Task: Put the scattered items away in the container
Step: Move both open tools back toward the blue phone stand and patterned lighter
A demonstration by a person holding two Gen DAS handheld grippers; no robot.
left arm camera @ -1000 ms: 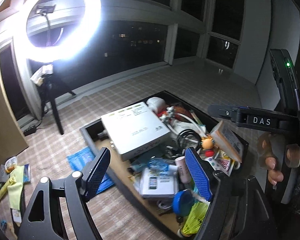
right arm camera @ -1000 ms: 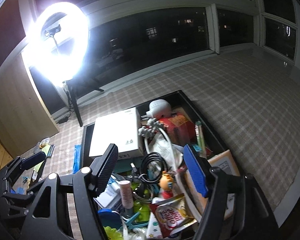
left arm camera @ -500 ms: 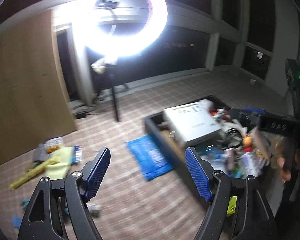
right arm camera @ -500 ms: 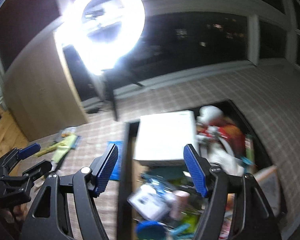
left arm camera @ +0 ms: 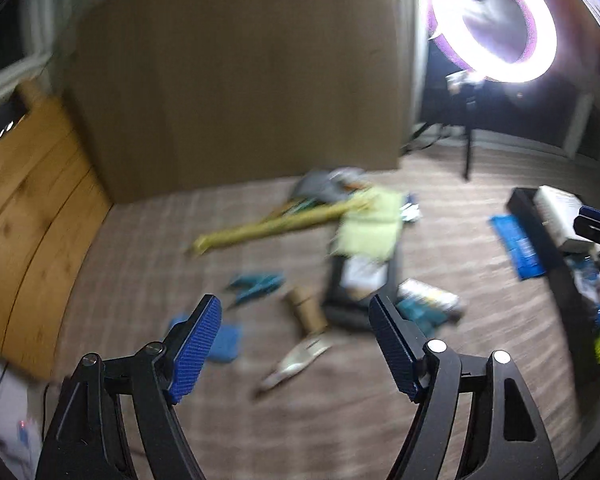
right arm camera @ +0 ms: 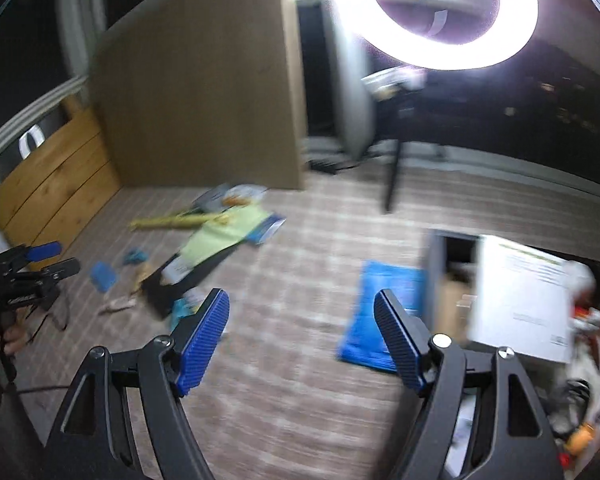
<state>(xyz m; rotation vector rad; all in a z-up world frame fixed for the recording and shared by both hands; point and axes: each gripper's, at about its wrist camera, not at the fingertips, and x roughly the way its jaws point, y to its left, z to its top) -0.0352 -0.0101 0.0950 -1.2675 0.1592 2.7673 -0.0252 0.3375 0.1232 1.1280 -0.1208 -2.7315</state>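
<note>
On the floor, well apart from the container (right arm camera: pixel 436 264), lie light scattered items: a soft yellow cloth (left arm camera: pixel 370 226) and a stiff tube (left arm camera: pixel 306 312), best gripped across its middle. The left hand-held gripper (left arm camera: pixel 296 344) is released and empty; the right hand-held gripper (right arm camera: pixel 302 338) is opening, nothing between its jaws.

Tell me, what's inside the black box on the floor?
Inside the black rectangular box, a big flat white carton lies on top, with a blurry jumble of small items beside it. Whatever sits beneath the carton is covered.
</note>
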